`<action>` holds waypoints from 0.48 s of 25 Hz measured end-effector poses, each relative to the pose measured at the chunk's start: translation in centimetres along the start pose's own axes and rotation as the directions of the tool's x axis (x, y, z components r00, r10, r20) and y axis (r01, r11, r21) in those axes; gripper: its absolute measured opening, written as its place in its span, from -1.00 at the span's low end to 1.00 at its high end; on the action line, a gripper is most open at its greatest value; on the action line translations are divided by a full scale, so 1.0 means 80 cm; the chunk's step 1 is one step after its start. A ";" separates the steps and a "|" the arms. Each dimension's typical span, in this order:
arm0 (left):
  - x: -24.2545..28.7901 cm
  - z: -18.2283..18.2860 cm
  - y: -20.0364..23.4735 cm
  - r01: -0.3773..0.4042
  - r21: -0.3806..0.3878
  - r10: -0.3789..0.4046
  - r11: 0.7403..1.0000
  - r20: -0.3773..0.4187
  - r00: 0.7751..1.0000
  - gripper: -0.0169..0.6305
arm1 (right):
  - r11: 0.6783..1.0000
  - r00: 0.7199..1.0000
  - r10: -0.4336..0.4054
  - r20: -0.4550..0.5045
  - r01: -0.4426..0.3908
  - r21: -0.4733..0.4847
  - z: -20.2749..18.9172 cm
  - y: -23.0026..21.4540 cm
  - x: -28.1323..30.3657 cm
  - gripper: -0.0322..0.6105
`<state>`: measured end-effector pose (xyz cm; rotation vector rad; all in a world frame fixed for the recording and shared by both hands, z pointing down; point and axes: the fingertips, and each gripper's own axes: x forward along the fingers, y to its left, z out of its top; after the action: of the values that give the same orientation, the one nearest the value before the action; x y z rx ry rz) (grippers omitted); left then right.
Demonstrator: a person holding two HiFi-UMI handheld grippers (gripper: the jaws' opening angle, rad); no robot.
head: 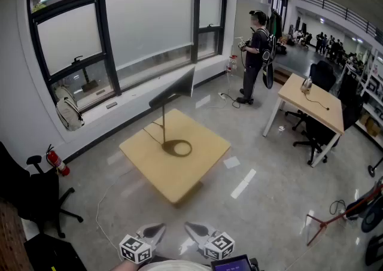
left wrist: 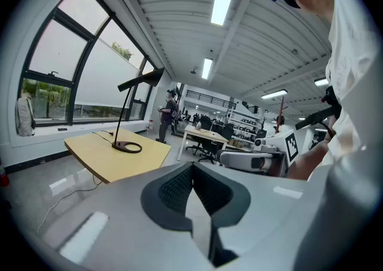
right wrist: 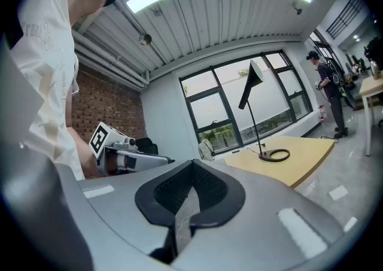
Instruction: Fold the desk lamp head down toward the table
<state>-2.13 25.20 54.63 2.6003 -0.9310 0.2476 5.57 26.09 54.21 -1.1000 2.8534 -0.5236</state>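
Note:
A black desk lamp (head: 166,121) stands on a light wooden table (head: 197,171) in the middle of the room, with its ring base (head: 177,148) on the top. Its long head (head: 176,87) is raised and slants up to the right. The lamp (left wrist: 128,114) also shows far ahead in the left gripper view, and the lamp (right wrist: 257,114) likewise in the right gripper view. My left gripper (head: 157,230) and right gripper (head: 190,228) sit at the bottom edge of the head view, well short of the table. Both are shut with nothing between the jaws.
A cord (head: 108,198) runs from the table to the floor. A second desk (head: 314,102) with office chairs stands at the right, and a person (head: 256,57) stands behind it. A black chair (head: 36,195) and a fire extinguisher (head: 57,161) are at the left. Windows line the far wall.

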 end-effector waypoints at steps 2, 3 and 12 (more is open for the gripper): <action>0.002 0.000 -0.005 0.004 0.000 -0.004 1.000 0.002 1.000 -0.94 | 1.000 1.000 -0.020 0.019 0.019 0.019 0.003 -0.007 -0.005 -0.86; 0.003 0.000 -0.007 0.006 -0.001 -0.006 1.000 0.002 1.000 -0.94 | 0.999 0.999 -0.030 0.032 0.029 0.032 0.005 -0.010 -0.007 -0.86; 0.011 0.003 -0.012 0.026 0.006 -0.026 1.000 0.015 1.000 -0.94 | 0.998 0.997 -0.058 0.057 0.056 0.037 0.008 -0.015 -0.016 -0.82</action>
<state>-0.79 25.29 54.38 2.6211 -0.9026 0.2252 7.43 25.93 53.85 -1.1737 2.7603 -0.5339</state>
